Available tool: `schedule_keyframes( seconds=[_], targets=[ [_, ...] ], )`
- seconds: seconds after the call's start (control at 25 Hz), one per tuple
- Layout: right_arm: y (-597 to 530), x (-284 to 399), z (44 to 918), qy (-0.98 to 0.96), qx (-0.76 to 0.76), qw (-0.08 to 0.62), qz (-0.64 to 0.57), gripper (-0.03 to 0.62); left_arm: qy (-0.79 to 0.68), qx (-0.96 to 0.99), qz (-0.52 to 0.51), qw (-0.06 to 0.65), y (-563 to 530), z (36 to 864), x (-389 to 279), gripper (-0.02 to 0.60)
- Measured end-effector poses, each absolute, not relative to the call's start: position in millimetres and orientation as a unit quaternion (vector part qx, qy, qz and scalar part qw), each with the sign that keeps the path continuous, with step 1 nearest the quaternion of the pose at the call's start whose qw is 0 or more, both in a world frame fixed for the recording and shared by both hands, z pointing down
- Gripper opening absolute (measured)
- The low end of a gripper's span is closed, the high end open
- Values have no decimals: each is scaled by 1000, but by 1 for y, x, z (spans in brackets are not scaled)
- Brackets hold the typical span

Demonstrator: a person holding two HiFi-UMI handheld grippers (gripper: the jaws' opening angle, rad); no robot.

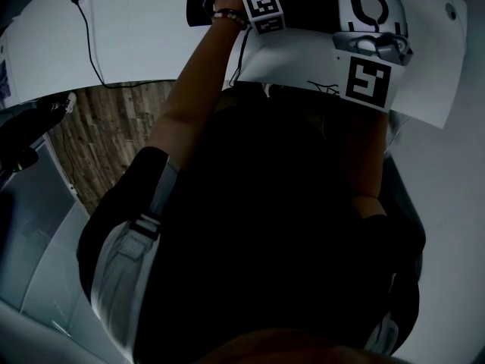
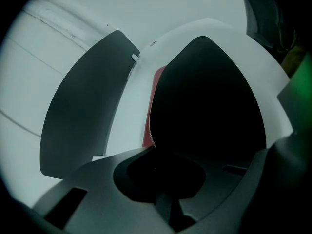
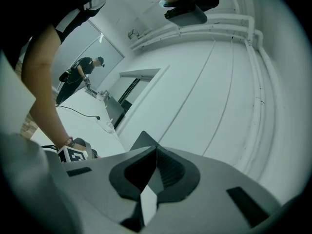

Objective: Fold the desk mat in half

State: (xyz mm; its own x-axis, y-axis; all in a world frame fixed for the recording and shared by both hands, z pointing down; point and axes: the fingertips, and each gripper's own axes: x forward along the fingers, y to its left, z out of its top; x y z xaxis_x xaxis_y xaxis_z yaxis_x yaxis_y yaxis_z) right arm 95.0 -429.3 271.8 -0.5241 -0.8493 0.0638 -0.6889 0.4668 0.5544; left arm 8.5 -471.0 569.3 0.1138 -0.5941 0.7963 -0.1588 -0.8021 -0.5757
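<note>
The desk mat (image 2: 204, 96) is dark with a red stitched edge (image 2: 150, 116). It rises out of my left gripper (image 2: 153, 147), whose jaws are shut on that edge. A second dark grey flap (image 2: 83, 106) of it curves off to the left. My right gripper (image 3: 156, 150) points up at a white wall with its pads closed. A thin dark grey corner (image 3: 143, 136) of the mat pokes out past them. In the head view both grippers sit at the top over the white table (image 1: 136, 29), the left gripper (image 1: 263, 10) beside the right gripper (image 1: 371, 40). My dark torso hides the mat there.
A black cable (image 1: 91, 51) runs across the table at the left. Wooden floor (image 1: 106, 135) shows below the table's edge. Another person (image 3: 80, 74) stands far off by a second table, and pipes (image 3: 253, 57) run along the wall.
</note>
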Motion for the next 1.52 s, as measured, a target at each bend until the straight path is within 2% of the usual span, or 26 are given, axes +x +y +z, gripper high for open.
schedule_keyframes(
  seconds=[1.52],
  targets=[
    [-455,90,308,-834,460,216,-214,31,254,-734,-599,193,-517,591,18,38]
  ],
)
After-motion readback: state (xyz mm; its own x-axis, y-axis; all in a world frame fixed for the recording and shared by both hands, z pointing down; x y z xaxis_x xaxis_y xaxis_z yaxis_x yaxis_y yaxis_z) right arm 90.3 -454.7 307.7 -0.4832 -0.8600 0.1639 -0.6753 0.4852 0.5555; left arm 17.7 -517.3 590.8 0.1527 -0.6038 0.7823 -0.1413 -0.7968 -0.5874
